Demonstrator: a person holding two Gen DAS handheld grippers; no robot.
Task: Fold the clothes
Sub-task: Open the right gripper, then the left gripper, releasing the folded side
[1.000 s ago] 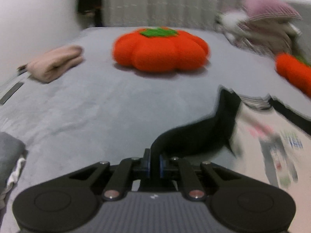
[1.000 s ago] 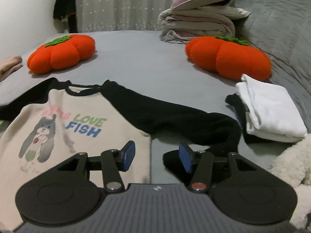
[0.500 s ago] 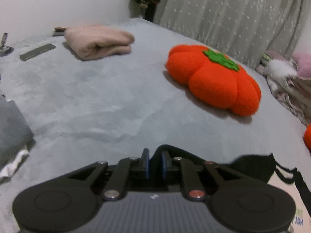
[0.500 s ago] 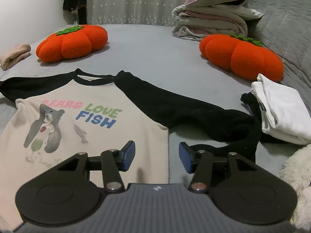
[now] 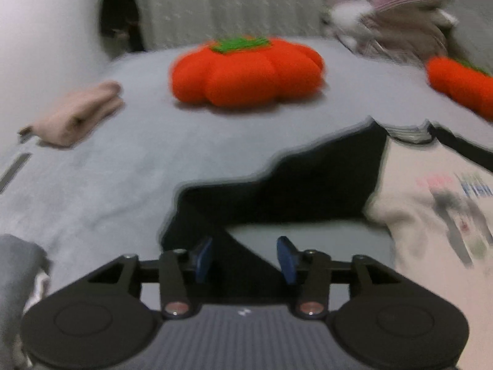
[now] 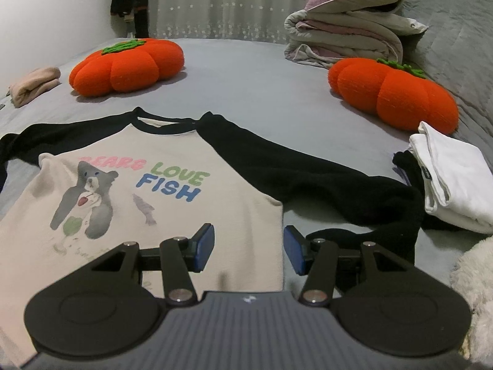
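My left gripper [image 5: 245, 257] is opening, its pads off the black sleeve [image 5: 277, 191] lying under them on the bed [image 5: 107, 169]. My right gripper [image 6: 248, 248] is spread over the shirt [image 6: 148, 191], gripping nothing. Only the right view shows the whole shirt: flat in the bed's middle, collar toward the far edge, sleeves stretched sideways. It alone shows the folded white garment [image 6: 450, 178] near the right edge.

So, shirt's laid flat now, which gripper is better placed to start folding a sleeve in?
Left, probably. The left gripper hangs right over the black sleeve, cloth between its opening fingers. The right gripper sits open over the shirt hem, its sleeve off to the side.
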